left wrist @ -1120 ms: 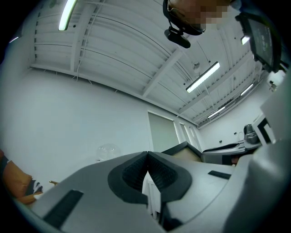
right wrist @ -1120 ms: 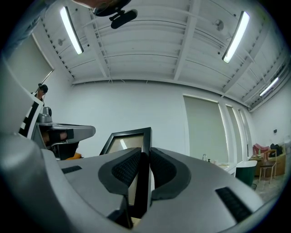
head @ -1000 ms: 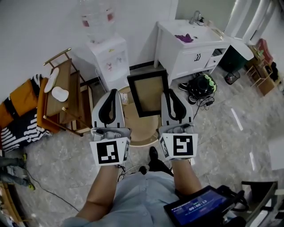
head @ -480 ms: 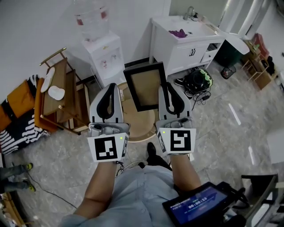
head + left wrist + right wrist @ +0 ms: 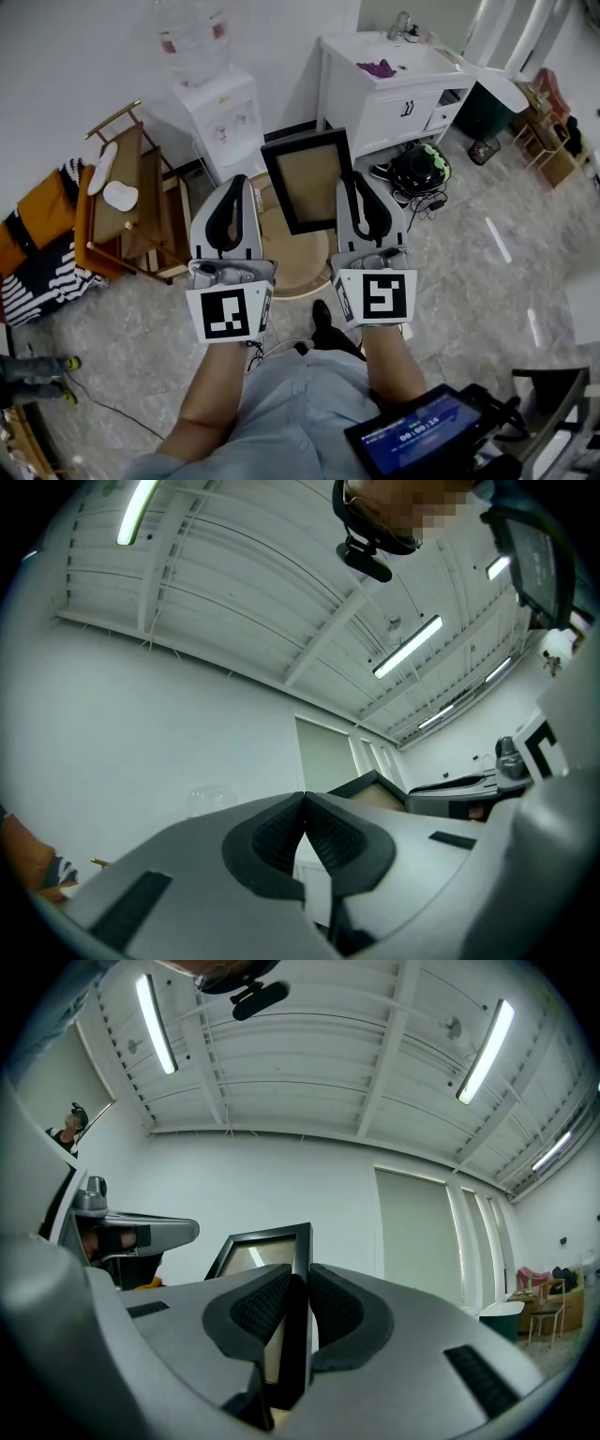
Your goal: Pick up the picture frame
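Observation:
A black picture frame (image 5: 307,181) with a brown panel is held in the air above a round wooden stool (image 5: 298,267). My right gripper (image 5: 350,190) is shut on the frame's right edge. In the right gripper view the black edge (image 5: 298,1269) stands upright, pinched between the two ribbed pads (image 5: 267,1305). My left gripper (image 5: 238,187) hovers just left of the frame, apart from it. In the left gripper view its jaws (image 5: 305,801) meet at the tips with nothing between them, and the frame's corner (image 5: 367,785) shows beyond.
A water dispenser (image 5: 223,111) stands at the back and a white sink cabinet (image 5: 394,89) to its right. A wooden rack (image 5: 131,202) is at the left, a helmet (image 5: 422,171) lies on the floor, and a tablet (image 5: 422,437) is near my right elbow.
Both grippers and the frame sit slightly higher in the head view than a second ago. The right grip on the frame is the same, and the last half second shows almost no difference.

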Motion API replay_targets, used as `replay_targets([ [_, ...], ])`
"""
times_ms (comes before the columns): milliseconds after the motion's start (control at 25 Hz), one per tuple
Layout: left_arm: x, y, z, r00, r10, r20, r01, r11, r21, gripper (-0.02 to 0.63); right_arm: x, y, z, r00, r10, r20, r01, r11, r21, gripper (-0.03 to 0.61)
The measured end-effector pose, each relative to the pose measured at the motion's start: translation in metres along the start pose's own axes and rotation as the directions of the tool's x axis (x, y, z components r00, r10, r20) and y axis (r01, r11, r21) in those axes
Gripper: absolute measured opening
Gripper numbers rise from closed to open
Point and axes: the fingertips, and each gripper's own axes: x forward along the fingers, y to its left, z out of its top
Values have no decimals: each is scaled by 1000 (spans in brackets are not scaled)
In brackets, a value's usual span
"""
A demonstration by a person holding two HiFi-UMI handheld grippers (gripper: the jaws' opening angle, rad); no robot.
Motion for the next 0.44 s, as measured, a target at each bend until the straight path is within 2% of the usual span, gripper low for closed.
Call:
replay_targets([
  [440, 10, -7, -5, 1000, -27, 9, 27, 1000, -7, 11, 2, -6, -4, 1000, -16, -11, 16, 1000, -22, 78],
])
